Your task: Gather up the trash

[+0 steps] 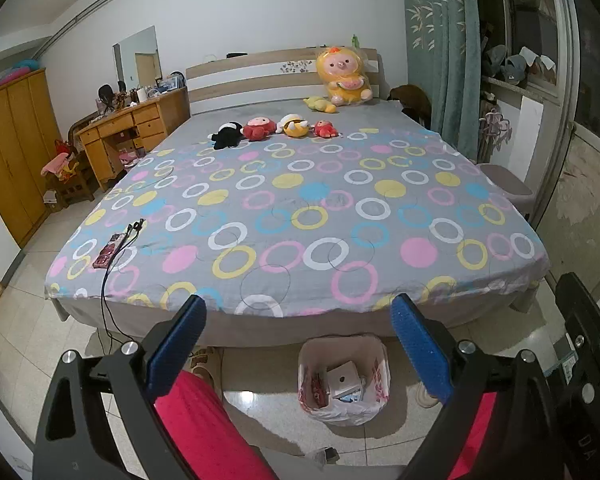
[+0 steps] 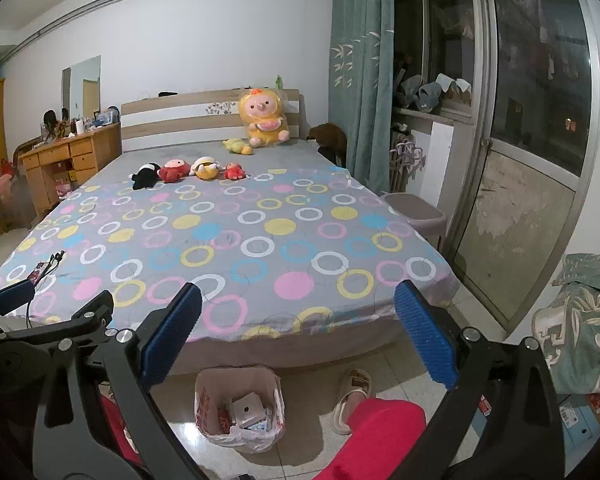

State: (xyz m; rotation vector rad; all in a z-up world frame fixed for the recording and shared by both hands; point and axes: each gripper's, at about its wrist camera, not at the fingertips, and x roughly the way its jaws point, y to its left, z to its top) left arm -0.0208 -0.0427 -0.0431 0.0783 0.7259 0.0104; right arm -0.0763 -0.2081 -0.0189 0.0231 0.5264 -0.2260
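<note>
While both grippers hang with jaws wide and empty, we find the bin [image 1: 343,380] at 6 o'clock, between the left gripper [image 1: 298,344] fingers; likewise for the right gripper [image 2: 298,332]. We judge its thin liner [image 2: 236,438] light, soft and tearable; grip the gathered rim.

bed sheet [image 1: 300,208] is grey with rings and dots in pink, yellow, blue and white; the plush row at 12 o'clock goes black toy [image 1: 227,135], red toy [image 1: 259,128], yellow toy [image 1: 295,125], small red toy [image 1: 326,129]; big plush [image 1: 342,77] behind is yellow-orange with a pink face; curtain [image 1: 440,40] at 1 o'clock is teal with a pale leaf print; both tools wear blue ribbed pads [image 2: 171,336]; trash bag [image 2: 240,412] at 6 is white with red print; the trousers [image 1: 208,428] are hot pink; dresser [image 1: 128,128] at 10 is honey wood.
</note>
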